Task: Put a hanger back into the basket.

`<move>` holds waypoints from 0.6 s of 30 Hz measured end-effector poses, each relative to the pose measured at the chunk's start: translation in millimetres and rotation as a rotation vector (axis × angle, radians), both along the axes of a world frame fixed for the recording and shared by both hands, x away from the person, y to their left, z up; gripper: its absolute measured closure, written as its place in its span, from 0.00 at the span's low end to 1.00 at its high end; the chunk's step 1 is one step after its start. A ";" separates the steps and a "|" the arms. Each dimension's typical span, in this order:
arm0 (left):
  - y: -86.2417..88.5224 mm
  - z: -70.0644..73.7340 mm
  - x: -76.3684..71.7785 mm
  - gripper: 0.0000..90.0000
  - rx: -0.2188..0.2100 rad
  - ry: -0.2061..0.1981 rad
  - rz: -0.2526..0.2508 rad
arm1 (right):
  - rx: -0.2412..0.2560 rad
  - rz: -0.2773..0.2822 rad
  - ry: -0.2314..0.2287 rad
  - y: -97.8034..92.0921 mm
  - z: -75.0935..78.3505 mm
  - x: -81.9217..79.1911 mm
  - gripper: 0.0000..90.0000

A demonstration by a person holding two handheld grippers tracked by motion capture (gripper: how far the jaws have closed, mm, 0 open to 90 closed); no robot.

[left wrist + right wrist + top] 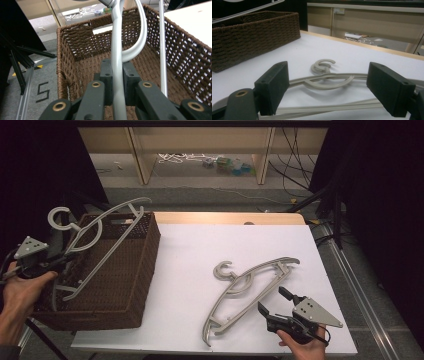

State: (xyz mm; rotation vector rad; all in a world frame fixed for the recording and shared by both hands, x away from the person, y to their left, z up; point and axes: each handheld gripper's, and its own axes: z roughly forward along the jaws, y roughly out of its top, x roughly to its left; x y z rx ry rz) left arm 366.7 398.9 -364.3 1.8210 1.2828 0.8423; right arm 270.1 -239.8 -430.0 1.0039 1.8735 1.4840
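My left gripper (64, 258) is shut on one arm of a grey plastic hanger (116, 210), which it holds tilted over the brown wicker basket (135, 285) at the table's left. In the left gripper view the jaws clamp the hanger's arm (116, 37) above the basket's bare floor (82, 67). A second grey hanger (262, 266) lies flat on the white table top (200, 245), hook toward the basket. At the table's front right, my right gripper (274, 301) is open, its jaws straddling that hanger's straight bar low over the table. The hook (315, 67) lies just beyond the pads (274, 85).
The basket fills the table's left end and overhangs the front corner. Behind the table are wooden shelf legs (140, 160) and loose cables on the floor (295, 180). A black stand (20, 62) is left of the basket.
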 end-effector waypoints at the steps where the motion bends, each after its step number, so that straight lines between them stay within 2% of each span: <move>1: -0.2 -0.3 0.4 0.90 0.007 -0.002 -0.004 | 0.001 0.000 0.001 -0.1 0.0 0.0 0.21; 3: -0.7 -1.0 1.7 0.90 0.013 -0.001 -0.008 | -0.006 -0.011 0.000 -0.8 0.3 -0.2 0.21; 4: -0.8 -1.5 2.4 0.90 0.023 0.004 -0.009 | 0.008 -0.005 -0.001 -0.3 0.0 0.0 0.21; 8: 2.6 -7.8 6.3 0.90 0.070 0.026 0.006 | -0.003 -0.008 0.001 -0.7 0.2 -0.1 0.21; 15: 13.7 -20.3 5.6 0.90 0.046 0.043 0.009 | 0.001 -0.008 -0.002 -0.9 -0.4 0.8 0.21; 18: 16.2 -22.7 6.7 0.90 0.060 0.055 -0.001 | -0.005 -0.015 -0.004 -0.9 -0.1 0.4 0.21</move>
